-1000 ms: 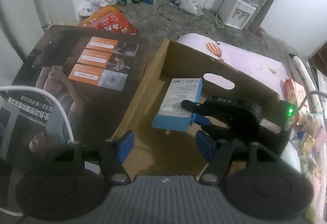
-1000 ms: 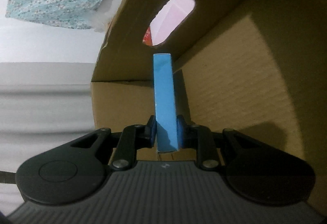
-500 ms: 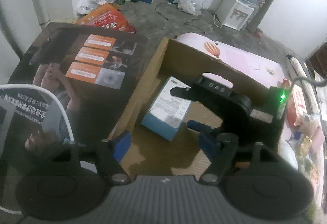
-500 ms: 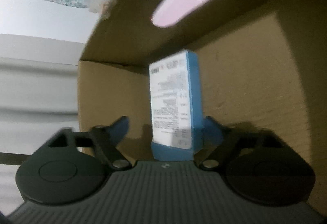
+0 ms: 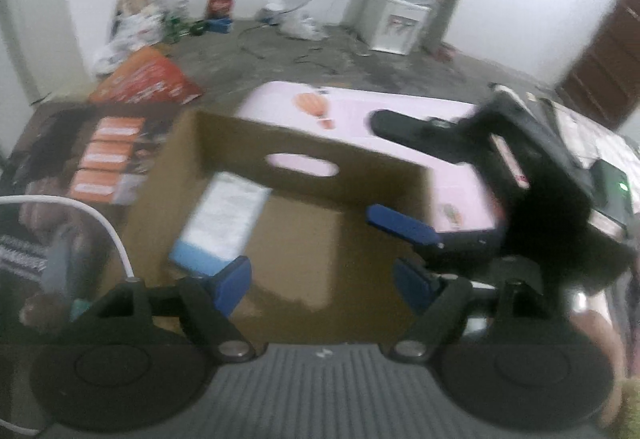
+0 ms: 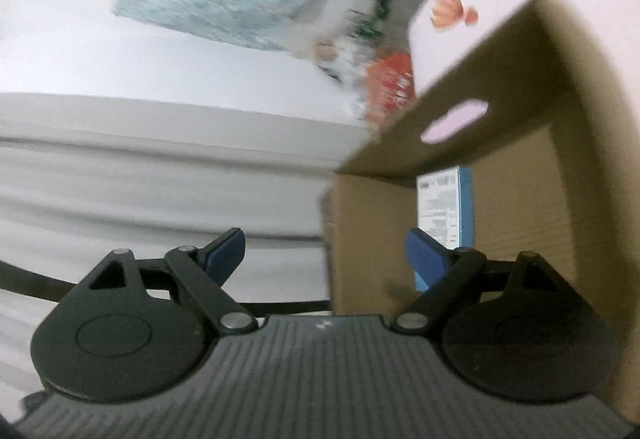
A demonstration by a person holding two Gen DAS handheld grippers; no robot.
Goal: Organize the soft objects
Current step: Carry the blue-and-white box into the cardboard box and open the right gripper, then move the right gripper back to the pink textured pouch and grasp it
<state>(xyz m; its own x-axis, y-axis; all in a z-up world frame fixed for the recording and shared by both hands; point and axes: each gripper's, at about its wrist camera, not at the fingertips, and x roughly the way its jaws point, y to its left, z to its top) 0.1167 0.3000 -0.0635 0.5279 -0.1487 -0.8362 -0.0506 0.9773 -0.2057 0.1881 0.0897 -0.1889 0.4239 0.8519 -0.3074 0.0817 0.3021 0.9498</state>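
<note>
A blue-and-white pack (image 5: 224,227) lies flat in the left side of an open cardboard box (image 5: 304,159); it also shows in the right wrist view (image 6: 444,207) against the box (image 6: 520,127) floor. My left gripper (image 5: 320,285) is open and empty, hovering over the box's near edge. My right gripper (image 6: 326,251) is open and empty; in the left wrist view the right gripper (image 5: 384,167) is above the box's right wall, tilted on its side. Both views are blurred.
The box stands on a pink sheet (image 5: 400,111) with a balloon print. A dark printed carton (image 5: 80,167) lies to the left. Red bags (image 5: 148,83) and clutter sit on the floor behind. A water dispenser (image 5: 400,19) stands by the far wall.
My right gripper opened and let go of the blue pack, which now lies flat in the box. The right gripper then rose up and to the right, out of the box.
</note>
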